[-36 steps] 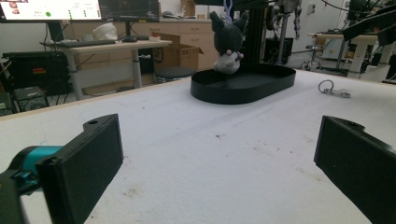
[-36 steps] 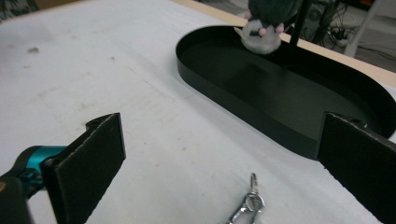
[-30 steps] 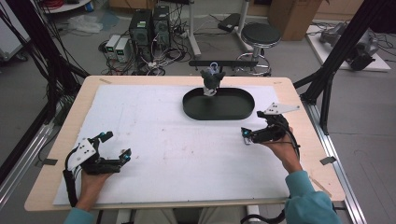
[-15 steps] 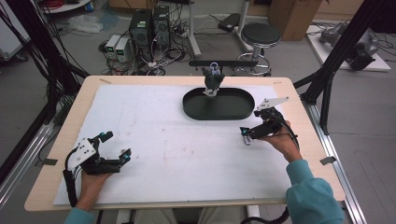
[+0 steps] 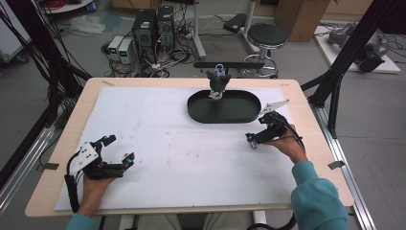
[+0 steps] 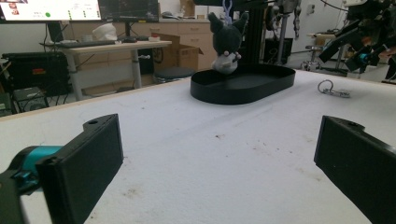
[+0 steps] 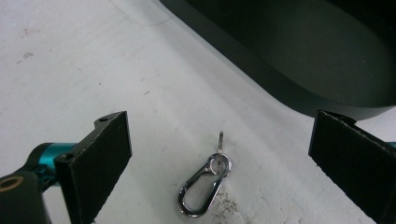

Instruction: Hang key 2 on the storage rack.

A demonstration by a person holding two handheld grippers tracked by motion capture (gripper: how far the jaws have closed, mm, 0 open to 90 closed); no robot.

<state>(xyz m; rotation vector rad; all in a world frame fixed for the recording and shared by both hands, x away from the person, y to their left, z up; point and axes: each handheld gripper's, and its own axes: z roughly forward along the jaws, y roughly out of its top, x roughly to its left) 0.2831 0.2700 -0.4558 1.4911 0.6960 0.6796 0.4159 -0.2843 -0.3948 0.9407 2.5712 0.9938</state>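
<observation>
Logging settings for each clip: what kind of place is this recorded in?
Most likely a robotics lab or workshop. Desktop computers with tangled cables sit on the floor behind the table, black frame struts flank it, and the left gripper view shows a desk with monitors.

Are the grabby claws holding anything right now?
No, nothing is held. The right gripper is open, its jaws on either side of the metal clip on the white mat, not touching it. The left gripper is open too.
</observation>
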